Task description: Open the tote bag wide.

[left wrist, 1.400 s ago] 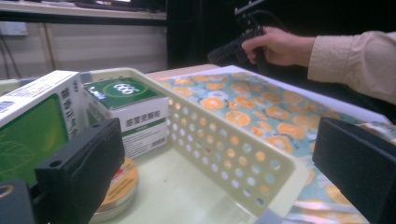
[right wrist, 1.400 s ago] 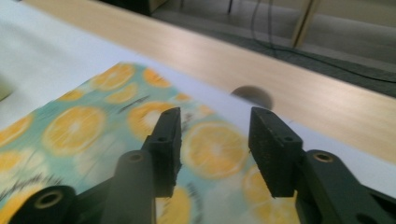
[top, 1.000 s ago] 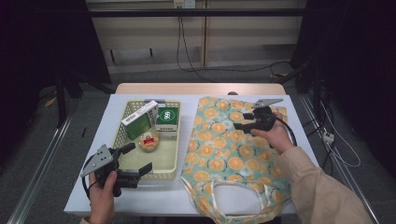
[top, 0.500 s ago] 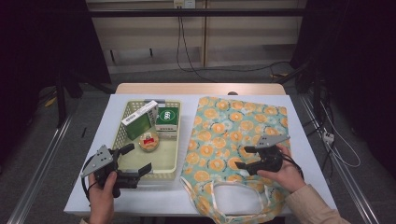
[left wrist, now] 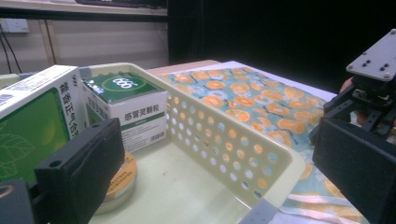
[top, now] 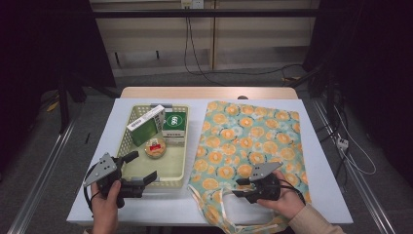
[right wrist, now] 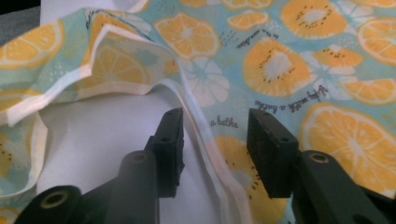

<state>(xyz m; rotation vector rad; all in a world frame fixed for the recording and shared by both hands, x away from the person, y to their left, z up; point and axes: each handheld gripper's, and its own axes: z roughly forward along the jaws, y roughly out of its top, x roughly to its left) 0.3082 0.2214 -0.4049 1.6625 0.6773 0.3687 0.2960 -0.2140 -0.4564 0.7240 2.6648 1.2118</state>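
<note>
One hemmed mouth edge of the fruit-print tote bag [right wrist: 205, 135], lower centre of frame, runs lengthwise between the right tongs [right wrist: 212, 149], just closing, not yet pinching. Left tongs [left wrist: 205, 163] gape empty.

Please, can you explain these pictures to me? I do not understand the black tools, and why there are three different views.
A person sits at a white table and holds a black two-jaw claw in each hand. The high view looks down from above. The other two pictures come from small cameras that ride on each claw.

The left claw has open jaws at the near rim of a pale yellow perforated plastic basket. The basket holds a green and white box, a dark green box and a small round tin.

The right claw has just been closing. The white-trimmed opening edge of a flat turquoise cloth bag with orange slices lies between its jaws, but the pads do not press it yet.
</note>
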